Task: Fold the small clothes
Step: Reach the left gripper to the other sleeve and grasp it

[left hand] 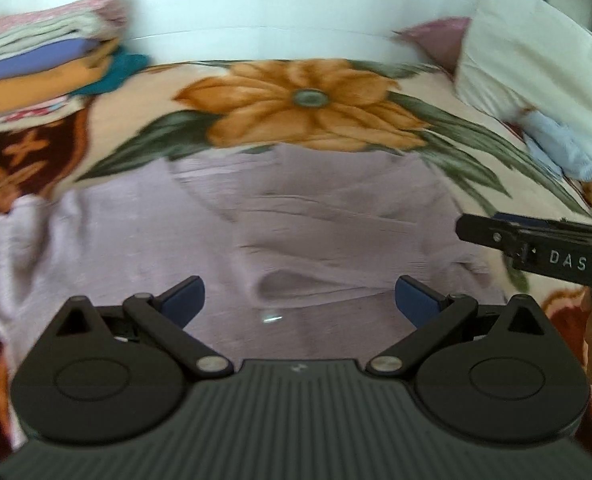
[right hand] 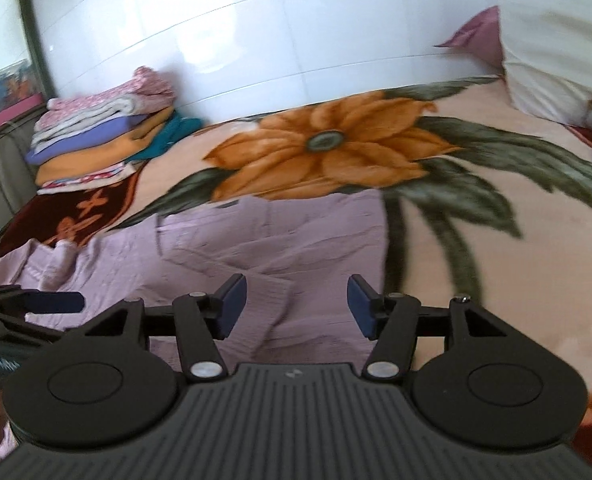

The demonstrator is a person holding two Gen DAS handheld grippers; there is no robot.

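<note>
A lilac garment [left hand: 296,216] lies spread and wrinkled on a floral blanket [left hand: 296,100]; it also shows in the right wrist view [right hand: 256,240]. My left gripper [left hand: 299,300] is open and empty, hovering over the garment's near part. My right gripper [right hand: 296,306] is open and empty above the garment's right side, near its right edge. The right gripper's finger shows at the right of the left wrist view [left hand: 535,240]. The left gripper's finger shows at the left of the right wrist view [right hand: 52,302].
A stack of folded clothes [right hand: 104,136] sits at the far left of the bed by the white tiled wall [right hand: 296,32]. A white pillow [left hand: 535,80] and a light blue cloth [left hand: 559,152] lie at the far right.
</note>
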